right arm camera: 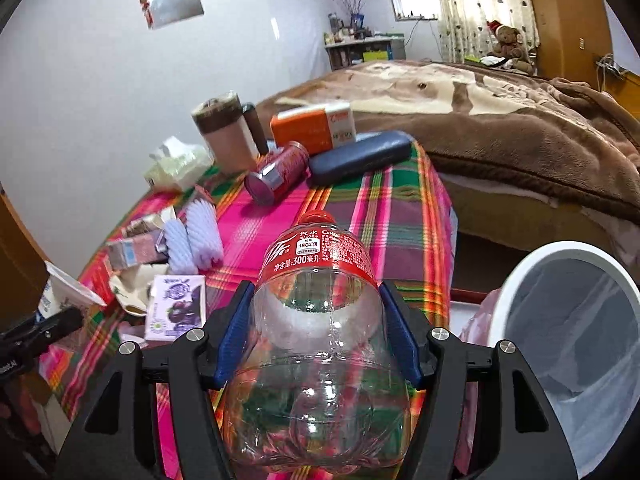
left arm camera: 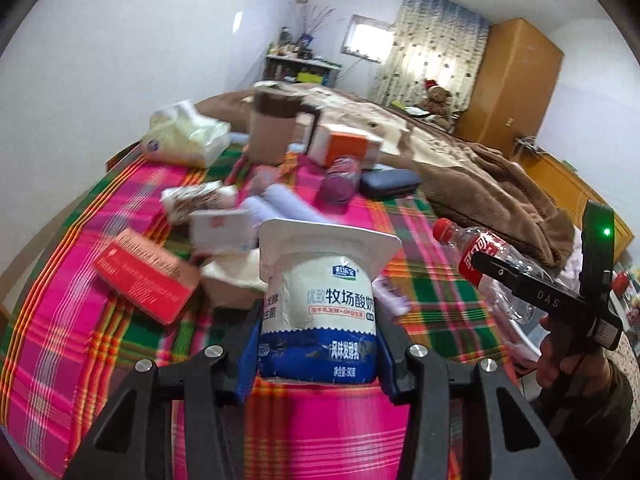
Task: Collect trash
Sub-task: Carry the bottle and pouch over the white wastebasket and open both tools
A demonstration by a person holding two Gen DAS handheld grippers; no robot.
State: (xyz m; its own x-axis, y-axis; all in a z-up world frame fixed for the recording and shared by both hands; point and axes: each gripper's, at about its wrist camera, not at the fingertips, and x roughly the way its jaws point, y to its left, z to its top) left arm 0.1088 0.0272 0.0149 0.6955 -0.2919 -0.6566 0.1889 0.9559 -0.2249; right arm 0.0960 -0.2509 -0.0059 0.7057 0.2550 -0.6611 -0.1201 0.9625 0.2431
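Thin plastic is the risk: the left gripper [left arm camera: 316, 344] pinches a yogurt cup [left arm camera: 320, 300] above the cloth [left arm camera: 80, 320], the right gripper [right arm camera: 316, 328] clamps an empty bottle [right arm camera: 316, 320] beside the bin [right arm camera: 560, 256], and either could buckle and slip.

Plaid-covered table [right arm camera: 400, 216], can [right arm camera: 280, 172], dark case [right arm camera: 360, 156], brushes [right arm camera: 196, 236]

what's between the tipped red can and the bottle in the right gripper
Only bare plaid cloth lies between the red can and the bottle, seen in the right wrist view.
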